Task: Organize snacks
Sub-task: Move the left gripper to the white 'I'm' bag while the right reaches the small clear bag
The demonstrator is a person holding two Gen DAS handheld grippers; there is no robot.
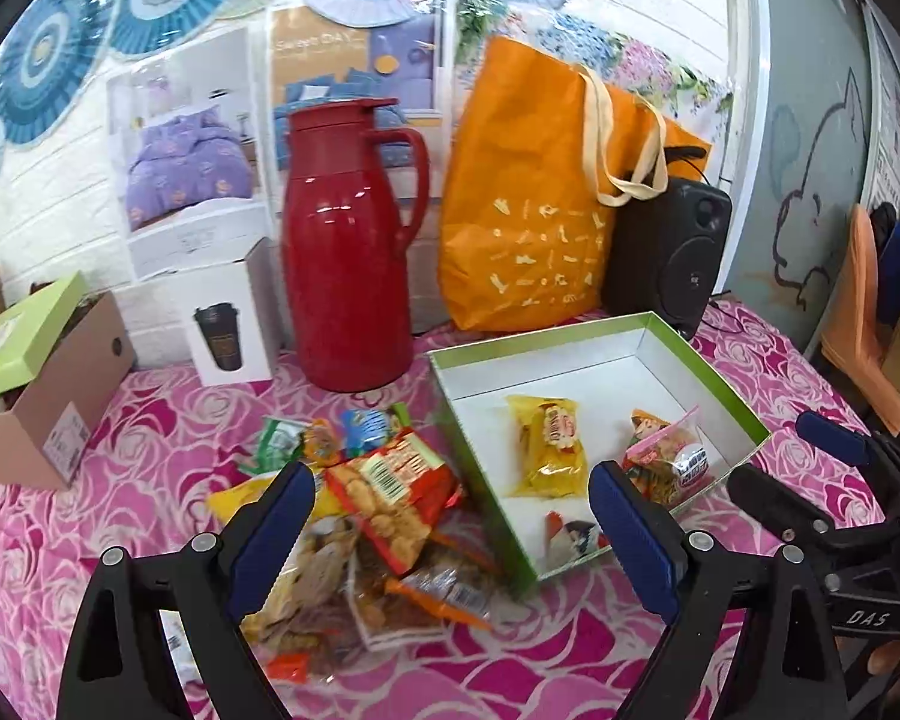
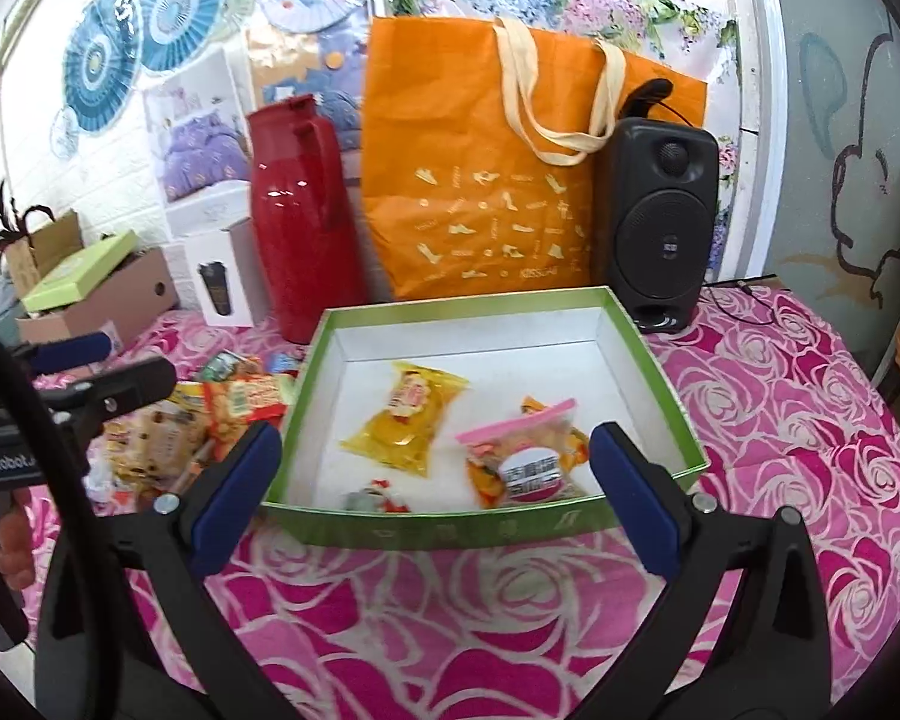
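From the left wrist: the left gripper [image 1: 453, 516] hangs over the snack pile [image 1: 366, 540] on the pink rose cloth [image 1: 150, 450], its fingers [image 1: 273, 519] spread wide with nothing between them. The red cracker pack [image 1: 393, 495] lies on top of the heap, directly in line with the jaws. Just right of the pile sits the green box [image 1: 480, 480], white inside, already holding a yellow pack [image 1: 549, 447], a pink-zip bag [image 1: 669, 456] and a small wrapped sweet [image 1: 570, 534]. The right gripper [image 1: 810, 468] shows at the frame's right edge, beside the box. Behind stand a red jug [image 1: 345, 252], an orange bag [image 1: 534, 198] and a speaker [image 1: 669, 252].

From the right wrist: the right gripper [image 2: 435, 480] faces the box's near wall, fingers released and empty, with the pink-zip bag just ahead inside the rim. The pile lies to the left, partly hidden by the left gripper [image 2: 108, 369], so how many packs remain is hard to count.

The step in hand looks like fetching the next snack. It would go best if the left jaws come straight down on the top red pack, pinch its crimped edge rather than its puffed middle, lift clear of the loose wrappers beneath, and carry it over the box wall to a bare patch of floor, away from the three already placed.
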